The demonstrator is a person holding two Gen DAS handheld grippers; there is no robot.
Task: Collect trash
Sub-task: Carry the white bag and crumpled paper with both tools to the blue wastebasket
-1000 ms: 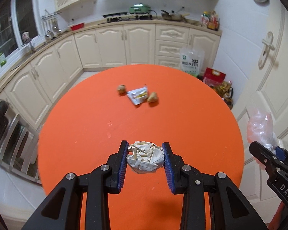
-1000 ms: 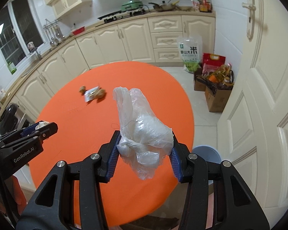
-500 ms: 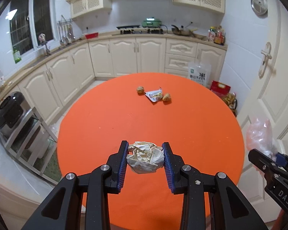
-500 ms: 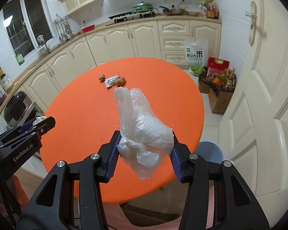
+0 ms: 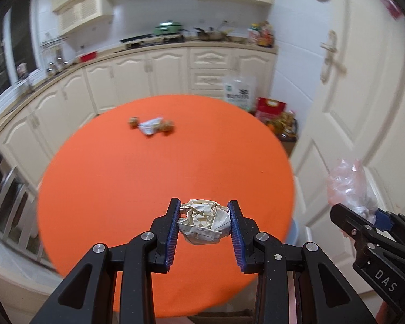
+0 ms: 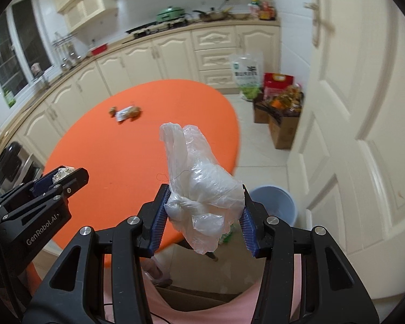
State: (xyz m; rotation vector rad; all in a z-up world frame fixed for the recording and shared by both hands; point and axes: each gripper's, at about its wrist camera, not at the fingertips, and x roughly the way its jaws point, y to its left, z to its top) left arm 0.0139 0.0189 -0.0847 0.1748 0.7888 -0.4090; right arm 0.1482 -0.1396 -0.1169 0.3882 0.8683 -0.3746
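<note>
My left gripper [image 5: 203, 222] is shut on a crumpled ball of beige paper [image 5: 203, 222], held above the near edge of the round orange table [image 5: 148, 178]. My right gripper [image 6: 205, 210] is shut on a bunched clear plastic bag [image 6: 202, 186], off the table's right side above the floor. Each gripper shows in the other's view: the right gripper [image 5: 364, 224] with the bag, the left gripper [image 6: 64, 178] with the paper. A small wrapper [image 5: 151, 127] and two brownish scraps lie at the table's far side. A pale blue bin [image 6: 275, 202] stands on the floor below the bag.
White cabinets [image 6: 175, 54] and a counter with a stove run along the back and left. A white door [image 6: 351, 108] is at the right. Bags and cardboard boxes [image 6: 280, 124] sit on the floor by it. Pink clothing [image 6: 202, 305] of a person fills the bottom.
Both grippers drew back from the table toward its near right edge, each keeping its load. The blue bin has come into full view under the plastic bag.
</note>
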